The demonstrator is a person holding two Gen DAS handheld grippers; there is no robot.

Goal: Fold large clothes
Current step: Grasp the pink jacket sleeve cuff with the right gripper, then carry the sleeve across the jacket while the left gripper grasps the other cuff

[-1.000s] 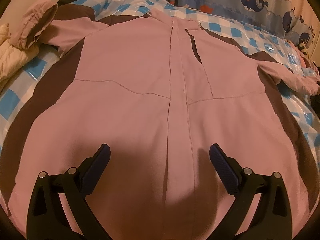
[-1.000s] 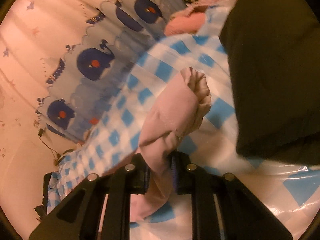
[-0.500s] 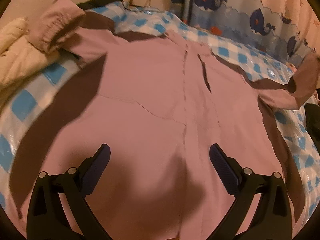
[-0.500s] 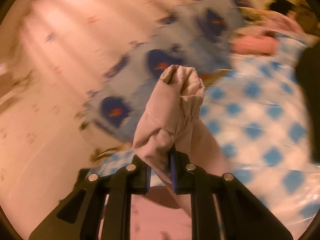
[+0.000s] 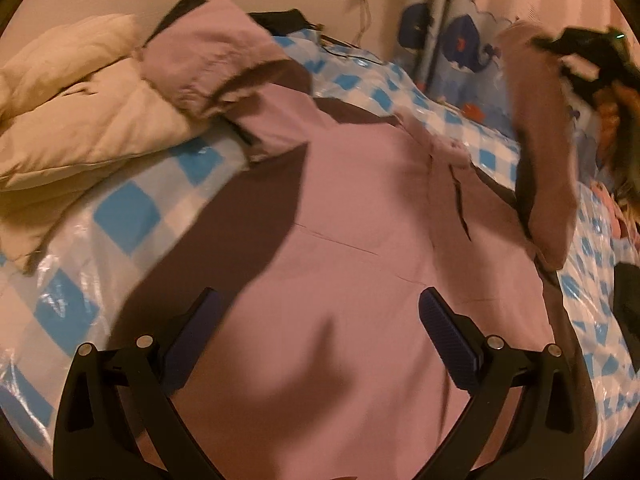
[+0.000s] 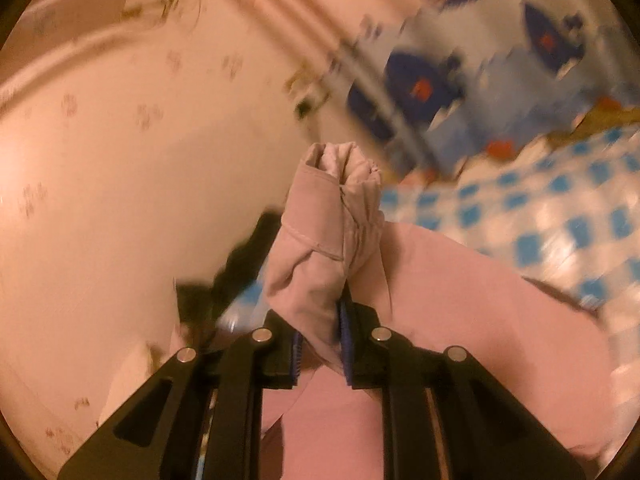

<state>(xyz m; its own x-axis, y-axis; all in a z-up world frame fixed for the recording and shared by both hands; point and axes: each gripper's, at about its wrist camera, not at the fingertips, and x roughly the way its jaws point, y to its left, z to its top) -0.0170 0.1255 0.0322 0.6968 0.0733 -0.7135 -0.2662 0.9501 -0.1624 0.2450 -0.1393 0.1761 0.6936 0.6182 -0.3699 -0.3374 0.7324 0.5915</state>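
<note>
Jacket (image 5: 360,280), pink with dark side panels, spread front-up across bed (image 5: 132,216) with blue-checked cover. Sleeve cuff (image 6: 328,248) clamped between pads of right tool (image 6: 322,344), lifted clear of bed. Left tool (image 5: 320,320) spread wide, gripping nothing, hovering over lower front. Cream padded garment (image 5: 72,120) heaped beside other sleeve (image 5: 216,68).

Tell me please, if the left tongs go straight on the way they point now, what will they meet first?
Most likely the front of the pink jacket, spread on the checked bed cover. The left tongs are open and empty, angled down at it. Depth is unclear, but nothing else lies between.
</note>
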